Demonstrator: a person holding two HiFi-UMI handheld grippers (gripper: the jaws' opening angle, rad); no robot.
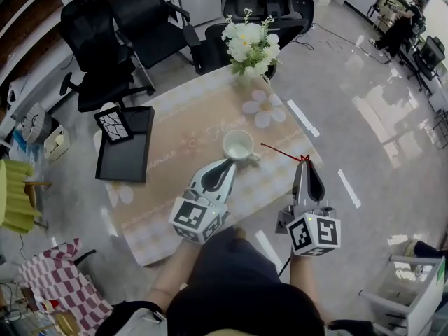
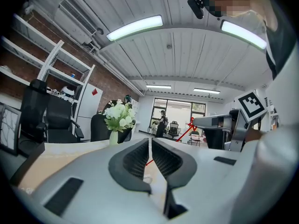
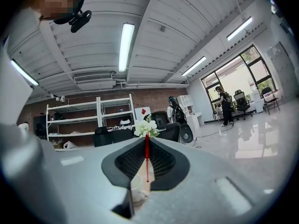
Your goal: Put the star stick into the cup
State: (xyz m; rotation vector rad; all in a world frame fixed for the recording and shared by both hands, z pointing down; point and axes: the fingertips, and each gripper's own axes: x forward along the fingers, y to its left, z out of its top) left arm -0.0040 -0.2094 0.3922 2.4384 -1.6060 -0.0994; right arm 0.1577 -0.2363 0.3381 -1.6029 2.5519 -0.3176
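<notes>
A white cup (image 1: 238, 145) stands on the patterned table (image 1: 189, 117). My left gripper (image 1: 228, 164) sits at the cup's near rim, its jaws almost together and apparently pinching the rim; in the left gripper view only a thin slit shows between the left gripper's pads (image 2: 150, 148). My right gripper (image 1: 306, 162) is shut on the star end of the thin red star stick (image 1: 283, 151). The stick's free end points left toward the cup and stops just right of it. In the right gripper view the stick (image 3: 146, 160) runs up between the jaws, above the cup (image 3: 136, 188).
A vase of white flowers (image 1: 250, 44) stands at the table's far end. A black tray (image 1: 129, 152) with a framed picture (image 1: 112, 124) lies at the left. Black office chairs (image 1: 105, 40) stand beyond the table. The table's right edge is close to my right gripper.
</notes>
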